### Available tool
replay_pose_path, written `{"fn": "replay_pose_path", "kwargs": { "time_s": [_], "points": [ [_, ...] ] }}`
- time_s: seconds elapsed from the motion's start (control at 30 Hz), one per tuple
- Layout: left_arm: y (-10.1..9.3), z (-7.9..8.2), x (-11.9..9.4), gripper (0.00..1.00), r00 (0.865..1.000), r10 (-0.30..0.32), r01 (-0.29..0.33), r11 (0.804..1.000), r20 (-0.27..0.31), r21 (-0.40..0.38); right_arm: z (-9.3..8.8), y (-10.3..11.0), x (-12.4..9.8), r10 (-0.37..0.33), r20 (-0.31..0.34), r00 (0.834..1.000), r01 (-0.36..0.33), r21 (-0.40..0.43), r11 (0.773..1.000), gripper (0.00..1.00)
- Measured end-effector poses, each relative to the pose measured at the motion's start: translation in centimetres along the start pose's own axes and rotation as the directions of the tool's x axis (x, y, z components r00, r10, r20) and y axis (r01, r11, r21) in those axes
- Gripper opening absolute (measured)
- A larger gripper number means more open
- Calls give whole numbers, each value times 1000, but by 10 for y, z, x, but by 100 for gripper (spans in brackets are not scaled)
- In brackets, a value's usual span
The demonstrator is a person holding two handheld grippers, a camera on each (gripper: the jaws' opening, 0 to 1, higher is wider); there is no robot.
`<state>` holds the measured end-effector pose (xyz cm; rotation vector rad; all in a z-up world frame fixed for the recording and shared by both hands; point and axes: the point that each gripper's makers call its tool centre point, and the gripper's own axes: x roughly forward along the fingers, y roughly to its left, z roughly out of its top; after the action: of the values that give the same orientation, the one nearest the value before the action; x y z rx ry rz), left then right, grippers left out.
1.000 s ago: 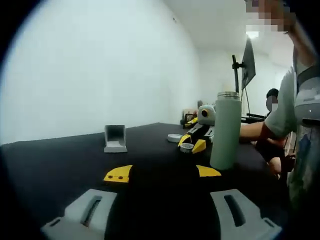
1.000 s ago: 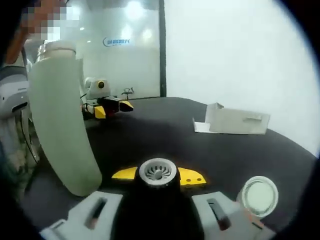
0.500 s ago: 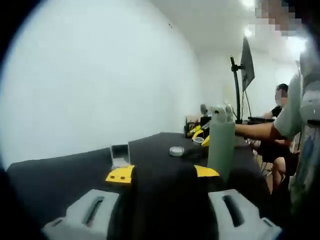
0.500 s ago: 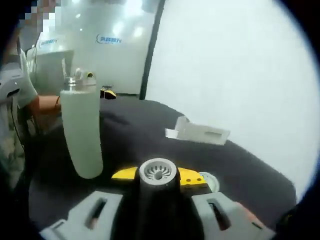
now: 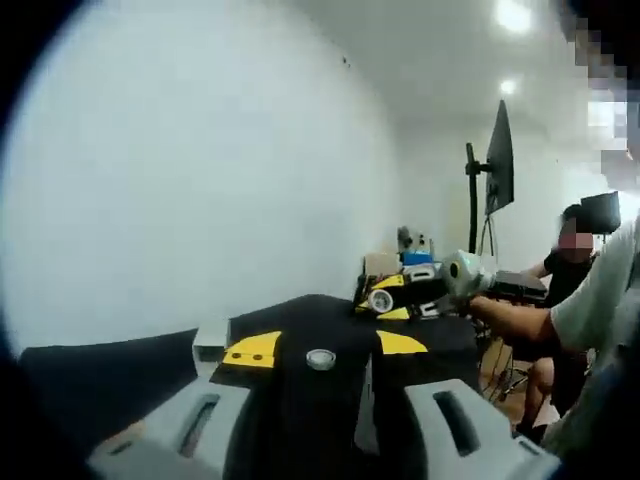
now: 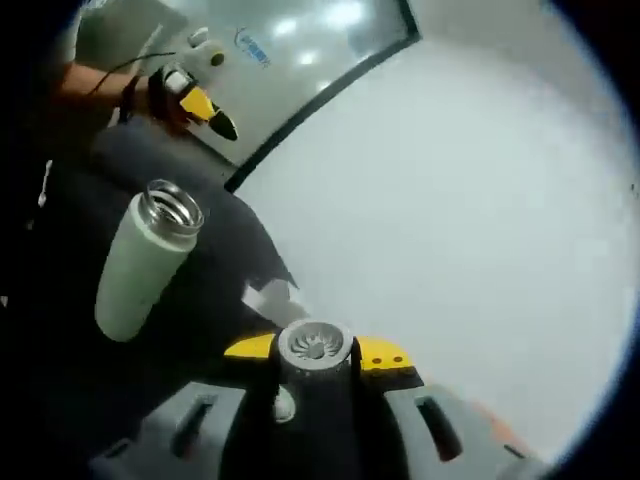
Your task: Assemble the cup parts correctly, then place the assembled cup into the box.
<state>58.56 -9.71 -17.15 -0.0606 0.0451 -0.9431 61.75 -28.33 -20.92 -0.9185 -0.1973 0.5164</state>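
A pale green cup body (image 6: 148, 262) with an open steel mouth stands on the black table (image 6: 200, 330). My right gripper (image 6: 317, 350) is above and beside it, shut on a black stopper with a grey ribbed top (image 6: 315, 343). A small round lid (image 6: 285, 403) lies on the table below that gripper and also shows as the lid (image 5: 320, 359) between my left jaws. The left gripper (image 5: 325, 346) is open with nothing held. A hand holds the right gripper (image 5: 400, 295) high at the table's far side. The white box (image 6: 265, 296) stands past the cup.
The box (image 5: 210, 340) stands at the table's left edge. A person's arm (image 5: 520, 320) reaches in from the right. Another seated person, a monitor on a stand (image 5: 497, 160) and clutter lie behind the table. A white wall runs along the far side.
Both cameras have lifted and pulled back from the cup body. The right gripper has risen with the stopper and now looks down on the cup's open mouth.
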Motion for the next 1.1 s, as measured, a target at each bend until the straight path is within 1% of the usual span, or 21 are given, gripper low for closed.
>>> {"fn": "replay_pose_path", "kwargs": {
  "time_s": [0.07,0.1,0.17,0.2,0.23,0.3,0.33,0.37,0.4,0.47,0.5,0.53,0.57,0.6,0.63,0.67,0.73,0.8,0.87,0.93,1.1],
  "points": [
    [-11,13,18,29,1000,-9,9,999,4,-46,4,-9,-1,-46,-13,999,44,-81,996,26],
    [-14,16,23,29,1000,-13,13,999,8,-47,7,-12,-2,-57,-13,998,55,-102,993,26],
    [-21,21,39,29,1000,-2,2,999,-12,-51,15,-23,-4,-116,-2,993,115,-129,985,26],
    [-26,24,46,29,1000,-4,4,999,-8,-47,15,-30,-5,-148,-16,989,144,-143,979,26],
    [-32,21,53,28,1000,5,-6,998,-19,-56,18,-36,-7,-180,-12,984,175,-184,967,26],
    [-45,29,64,28,1000,-14,14,997,5,-82,22,-49,-10,-237,-23,971,223,-260,939,26],
    [-48,30,69,27,1000,-11,11,995,-2,-102,28,-51,-12,-247,7,969,237,-303,923,26],
    [-52,32,73,26,1000,-14,14,995,-5,-103,29,-55,-13,-264,4,964,252,-314,915,26],
    [-57,34,77,26,1000,-18,18,994,-2,-104,30,-55,-13,-266,2,964,252,-319,914,26],
    [-57,38,85,26,1000,-10,8,994,-16,-106,36,-59,-15,-287,17,958,274,-356,893,26],
    [-57,44,88,26,1000,-28,26,993,-13,-118,36,-59,-15,-284,15,959,269,-368,890,26],
    [-64,44,90,25,999,-41,37,988,-24,-153,39,-60,-17,-297,18,955,281,-387,878,26],
    [-67,46,92,25,999,-46,42,987,-20,-152,41,-63,-18,-314,27,949,296,-415,860,26],
    [-74,49,93,25,998,-58,57,987,-3,-151,43,-61,-18,-311,26,950,290,-438,851,26],
    [-77,50,96,25,999,-46,45,987,-5,-154,43,-61,-18,-315,23,949,292,-440,849,26],
    [-77,51,97,25,999,-37,36,988,-4,-148,47,-65,-20,-338,39,940,316,-469,825,26],
    [-80,50,102,25,1000,-22,20,989,-11,-144,48,-62,-18,-328,37,944,305,-475,825,26],
    [-86,48,105,25,999,-33,29,987,-22,-160,55,-63,-19,-342,60,938,325,-499,803,26],
    [-91,47,107,25,999,-31,28,988,-16,-154,57,-63,-19,-345,61,937,327,-504,800,26],
    [-93,47,109,25,1000,-20,17,988,-18,-151,60,-63,-18,-350,65,934,331,-523,786,26],
    [-97,46,117,25,1000,-28,26,986,-12,-166,64,-63,-19,-348,67,935,329,-529,782,26]
  ]
}}
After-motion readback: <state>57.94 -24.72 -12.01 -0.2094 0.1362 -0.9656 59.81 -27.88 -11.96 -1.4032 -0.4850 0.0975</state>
